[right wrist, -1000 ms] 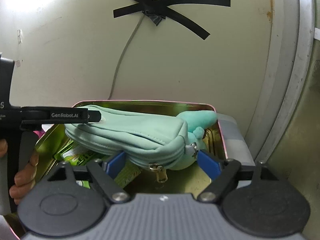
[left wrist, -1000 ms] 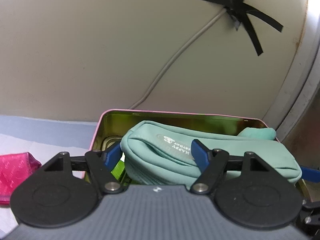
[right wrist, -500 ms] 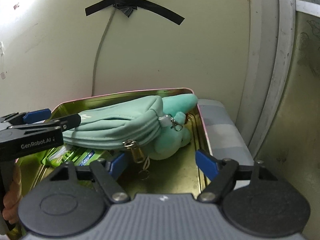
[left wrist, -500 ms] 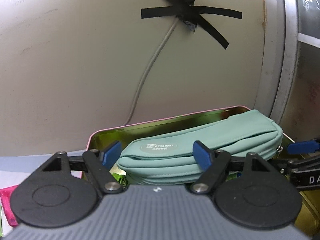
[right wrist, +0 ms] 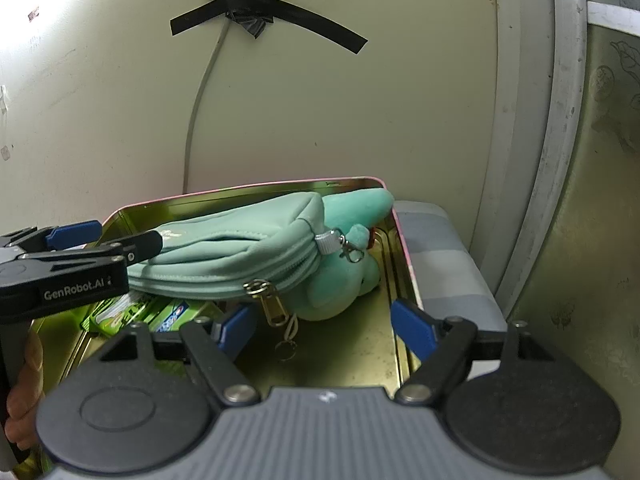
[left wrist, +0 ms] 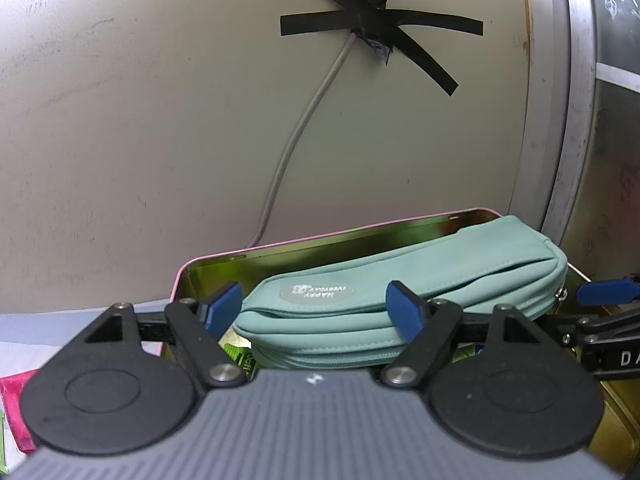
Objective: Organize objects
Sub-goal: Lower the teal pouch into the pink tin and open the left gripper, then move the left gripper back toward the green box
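Nearest the left camera, the left hand-held gripper (left wrist: 316,308) stands open, its blue pads either side of the near end of a mint-green pouch (left wrist: 400,300) without pressing on it. At about 8 o'clock of that view a pink bag (left wrist: 16,408) lies on the table (left wrist: 60,320), outside the tin.

Close to the right camera, the right hand-held gripper (right wrist: 324,326) is open too, with nothing between its pads but the pouch's brass zipper pull (right wrist: 274,308) hanging just ahead of them. A person's fingers (right wrist: 24,392) show at 8 o'clock, around the left tool's handle.

Beyond both sits the gold-lined tin (right wrist: 396,248) with a pink rim. The pouch lies lengthways in it, tilted, resting on green packets (right wrist: 120,314) and a toothpaste box (right wrist: 176,314) at 9 o'clock of the right view. A mint plush toy (right wrist: 344,280) is tucked against the pouch's zipper end, toward the tin's far right corner.

Farthest back, at 12 o'clock, a white cable (left wrist: 304,128) runs up the wall to crossed strips of black tape (left wrist: 380,28).
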